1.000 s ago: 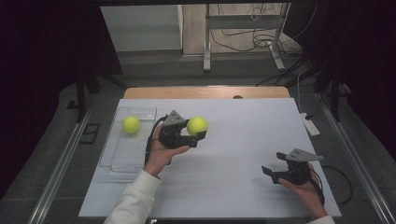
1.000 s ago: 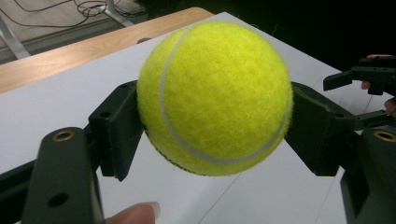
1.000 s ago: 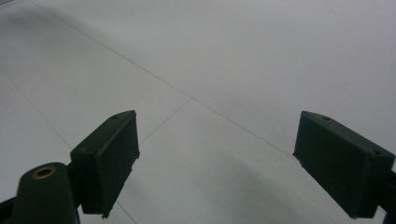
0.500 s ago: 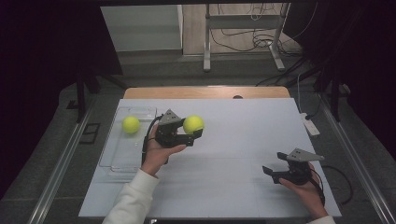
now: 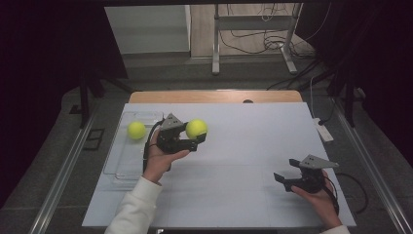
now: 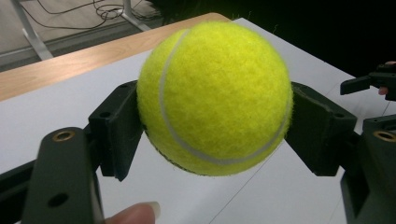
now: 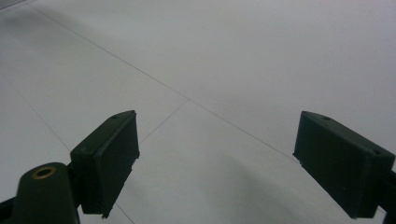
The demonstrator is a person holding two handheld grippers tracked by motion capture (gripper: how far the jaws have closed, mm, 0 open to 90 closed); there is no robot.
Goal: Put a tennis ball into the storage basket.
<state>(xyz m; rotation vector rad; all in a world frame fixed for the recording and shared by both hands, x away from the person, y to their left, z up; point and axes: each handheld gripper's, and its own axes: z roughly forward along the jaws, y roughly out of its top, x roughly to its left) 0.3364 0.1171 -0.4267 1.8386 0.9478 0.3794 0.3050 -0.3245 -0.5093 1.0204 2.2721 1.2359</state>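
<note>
My left gripper (image 5: 197, 136) is shut on a yellow tennis ball (image 5: 196, 128) and holds it just above the white table top (image 5: 243, 146), left of centre. In the left gripper view the ball (image 6: 215, 98) sits squeezed between both black pads (image 6: 119, 130). A second tennis ball (image 5: 137, 129) lies in a clear tray (image 5: 119, 165) at the table's left side. At the front right my right gripper (image 5: 287, 170) stands open, low over the table. In the right gripper view nothing but bare white surface lies between the jaws of the right gripper (image 7: 224, 163).
A wooden strip (image 5: 214, 96) runs along the table's far edge. A white power strip (image 5: 323, 130) lies at the right edge. Beyond the table stand metal frame legs (image 5: 214, 58) and floor cables. The other hand's gripper (image 6: 373, 84) shows far off in the left gripper view.
My left gripper has drifted a little to the left with the ball, toward the tray. The right gripper has stayed where it was.
</note>
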